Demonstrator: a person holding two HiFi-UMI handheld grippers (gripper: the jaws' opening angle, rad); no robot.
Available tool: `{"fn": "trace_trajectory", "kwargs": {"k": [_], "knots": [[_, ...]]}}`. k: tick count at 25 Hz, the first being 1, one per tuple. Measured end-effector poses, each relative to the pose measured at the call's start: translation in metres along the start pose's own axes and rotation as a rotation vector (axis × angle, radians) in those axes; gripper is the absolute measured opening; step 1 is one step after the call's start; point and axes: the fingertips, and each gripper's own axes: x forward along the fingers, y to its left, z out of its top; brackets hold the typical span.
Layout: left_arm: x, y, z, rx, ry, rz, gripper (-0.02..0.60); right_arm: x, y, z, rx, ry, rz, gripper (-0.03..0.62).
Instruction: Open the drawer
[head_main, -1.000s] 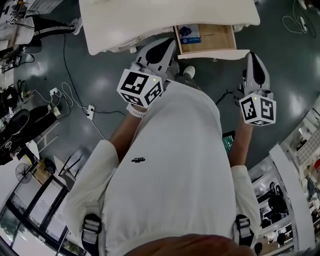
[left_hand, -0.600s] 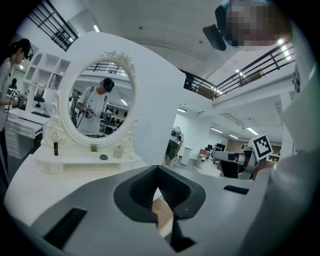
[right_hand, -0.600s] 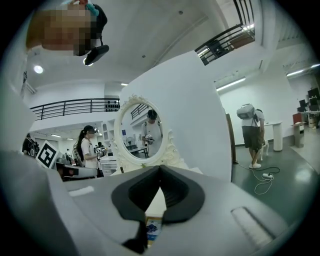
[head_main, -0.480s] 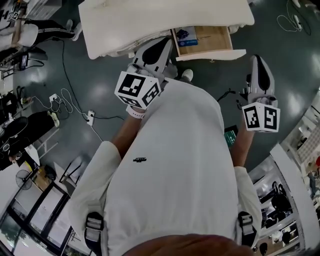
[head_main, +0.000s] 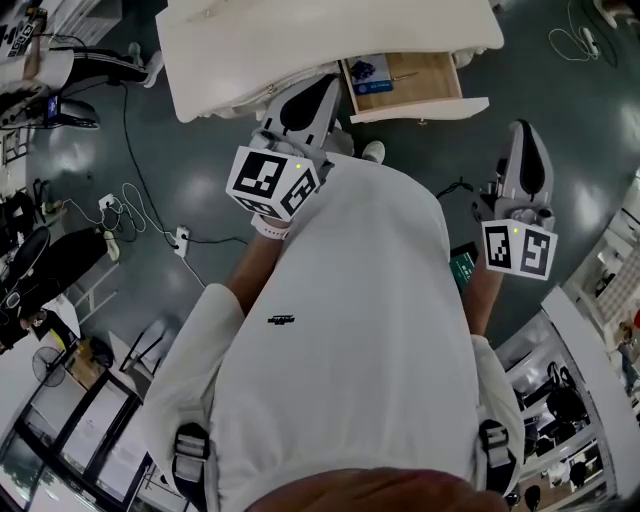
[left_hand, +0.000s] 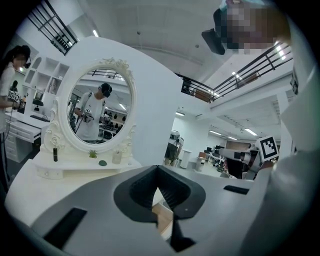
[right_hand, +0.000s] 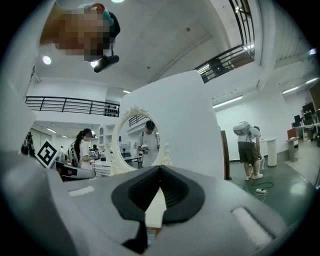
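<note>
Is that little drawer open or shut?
Open: the drawer juts out from the white table, its wooden bottom and a blue item showing.

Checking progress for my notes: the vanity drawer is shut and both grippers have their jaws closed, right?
No, the drawer is pulled open; the head view shows its wooden inside. The left gripper and right gripper do have closed jaws.
</note>
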Motion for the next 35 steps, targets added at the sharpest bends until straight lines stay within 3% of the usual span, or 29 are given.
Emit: {"fn": "trace_trajectory", "kwargs": {"k": [12, 25, 35], "knots": [[0.002, -0.005, 0.000, -0.002, -0.001, -0.011, 0.009, -0.002, 0.010, -0.005, -0.009, 0.016, 0.016, 0.011], [-0.001, -0.007, -0.002, -0.013, -0.007, -0.025, 0.009, 0.002, 0.049, -0.005, 0.006, 0.047, 0.199, 0.011], [-0.001, -0.014, -0.003, -0.011, 0.004, -0.046, 0.009, -0.001, 0.046, 0.000, 0.013, 0.036, 0.173, 0.011]]}}
